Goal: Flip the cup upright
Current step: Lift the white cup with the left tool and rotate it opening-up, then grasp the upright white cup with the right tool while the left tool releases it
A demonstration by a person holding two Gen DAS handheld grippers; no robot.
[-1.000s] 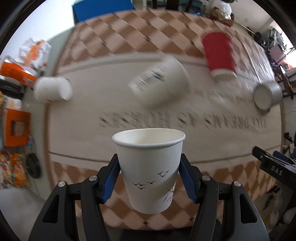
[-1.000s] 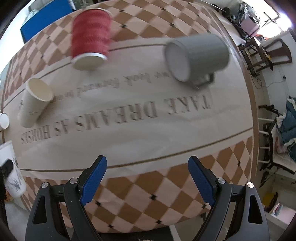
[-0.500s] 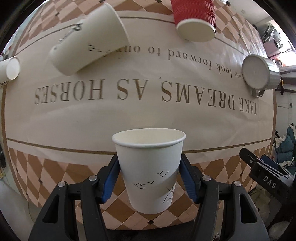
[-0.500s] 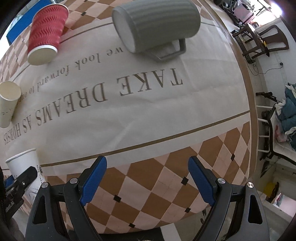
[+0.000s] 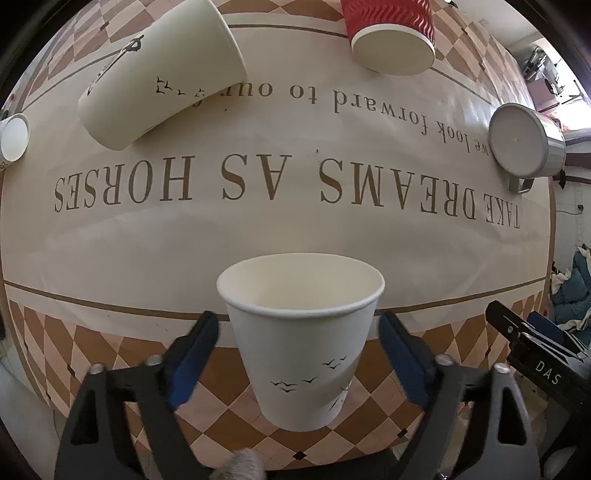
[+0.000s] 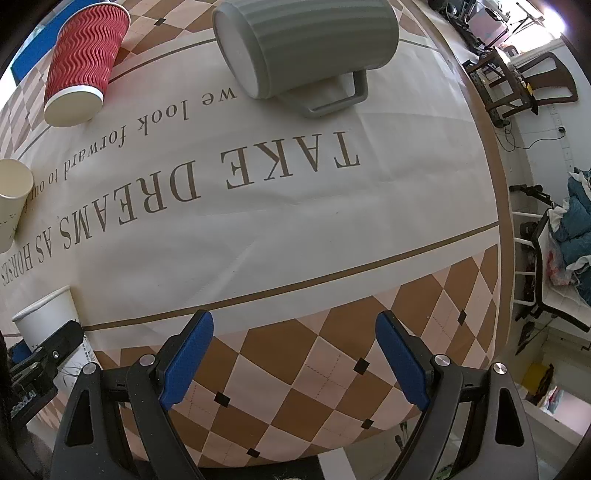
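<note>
A white paper cup with small bird marks [image 5: 301, 339] stands upright on the tablecloth between the fingers of my left gripper [image 5: 299, 354]. The blue pads [image 5: 190, 360] stand a little apart from the cup's sides, so the left gripper is open. The same cup shows at the left edge of the right wrist view [image 6: 51, 325]. My right gripper [image 6: 293, 360] is open and empty over the checked border near the table's front edge.
A cream paper cup [image 5: 162, 74] lies on its side at the back left. A red ribbed cup [image 5: 391, 33] and a grey mug with handle [image 6: 306, 48] also lie on their sides. A small white cup [image 5: 14, 136] lies at the far left.
My left gripper's fingers have spread away from the white cup, which now stands free on the cloth. Both views have moved closer to the table.
</note>
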